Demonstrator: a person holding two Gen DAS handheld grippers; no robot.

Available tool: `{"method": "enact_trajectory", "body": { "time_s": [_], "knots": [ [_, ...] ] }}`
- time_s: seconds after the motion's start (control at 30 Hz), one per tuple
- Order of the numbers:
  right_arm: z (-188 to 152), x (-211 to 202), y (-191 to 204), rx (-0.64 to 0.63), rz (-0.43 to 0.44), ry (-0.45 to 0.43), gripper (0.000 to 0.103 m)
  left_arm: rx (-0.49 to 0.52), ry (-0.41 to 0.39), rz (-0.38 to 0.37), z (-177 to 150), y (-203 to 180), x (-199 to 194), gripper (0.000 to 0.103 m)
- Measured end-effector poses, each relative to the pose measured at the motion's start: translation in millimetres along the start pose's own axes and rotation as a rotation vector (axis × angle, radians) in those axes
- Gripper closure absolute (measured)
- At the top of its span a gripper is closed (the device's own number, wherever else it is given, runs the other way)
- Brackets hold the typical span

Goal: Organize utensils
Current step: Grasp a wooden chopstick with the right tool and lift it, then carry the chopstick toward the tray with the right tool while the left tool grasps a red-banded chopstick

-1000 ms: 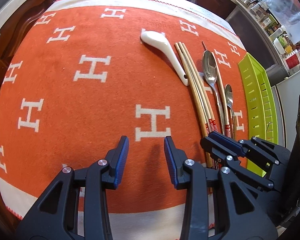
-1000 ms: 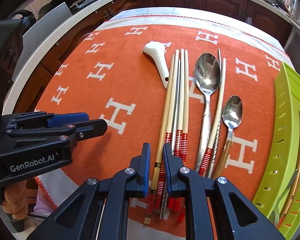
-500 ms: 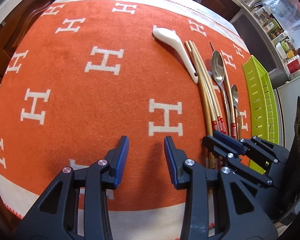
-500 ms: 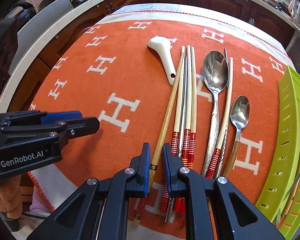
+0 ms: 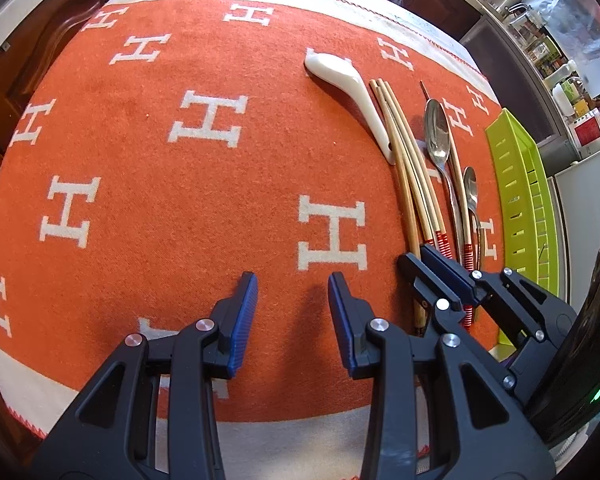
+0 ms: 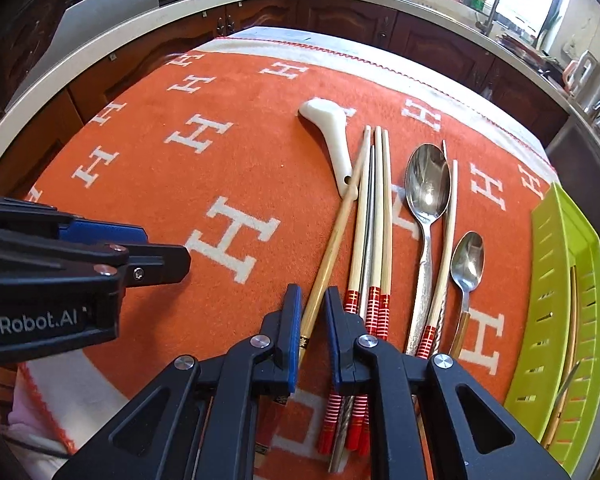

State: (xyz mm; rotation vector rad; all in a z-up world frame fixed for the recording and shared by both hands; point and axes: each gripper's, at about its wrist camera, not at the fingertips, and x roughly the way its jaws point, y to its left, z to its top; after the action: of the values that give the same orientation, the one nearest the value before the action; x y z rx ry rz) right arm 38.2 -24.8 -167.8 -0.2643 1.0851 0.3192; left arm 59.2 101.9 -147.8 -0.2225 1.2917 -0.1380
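Utensils lie in a row on an orange blanket [image 5: 180,200]: a white ceramic spoon [image 6: 332,136], a bundle of red-banded chopsticks [image 6: 374,220], a large metal spoon [image 6: 427,184] and a small spoon [image 6: 467,258]. One plain wooden chopstick [image 6: 340,220] slants away from the bundle, its tip by the white spoon's handle. My right gripper [image 6: 312,292] is closing, and its blue pads press on that chopstick's thick end. My left gripper [image 5: 292,280] hovers open over bare blanket to the left, with nothing between its fingers.
A lime-green slotted tray [image 6: 568,264] stands along the blanket's right edge with a chopstick and another thin utensil inside. Dark wooden cabinets and a pale counter edge ring the table. The blanket's left half is bare.
My right gripper shifted left and its jaws narrowed onto the wooden chopstick, whose thick end swung left out of the bundle. The left gripper barely moved.
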Motion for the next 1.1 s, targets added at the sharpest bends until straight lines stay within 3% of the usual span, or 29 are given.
{"method": "enact_trajectory", "body": {
  "time_s": [0.23, 0.57, 0.8, 1.1],
  "knots": [
    [-2.9, -9.2, -53.1, 0.267, 0.209, 0.021, 0.097, 0.033, -0.022, 0.009, 4.4, -14.3, -2.1, 0.070],
    [-10.2, -69.7, -118.4, 0.428, 0.244, -0.128, 0.097, 0.112, -0.031, -0.072, 24.1, -68.4, 11.4, 0.070],
    [-38.1, -93.1, -164.3, 0.514, 0.216, -0.169, 0.097, 0.141, -0.017, 0.004, 28.3, -105.0, 33.1, 0.070],
    [-63.5, -102.3, -199.6, 0.568, 0.212, -0.202, 0.097, 0.131, -0.022, 0.144, 31.5, -116.1, 50.1, 0.070]
  ]
}}
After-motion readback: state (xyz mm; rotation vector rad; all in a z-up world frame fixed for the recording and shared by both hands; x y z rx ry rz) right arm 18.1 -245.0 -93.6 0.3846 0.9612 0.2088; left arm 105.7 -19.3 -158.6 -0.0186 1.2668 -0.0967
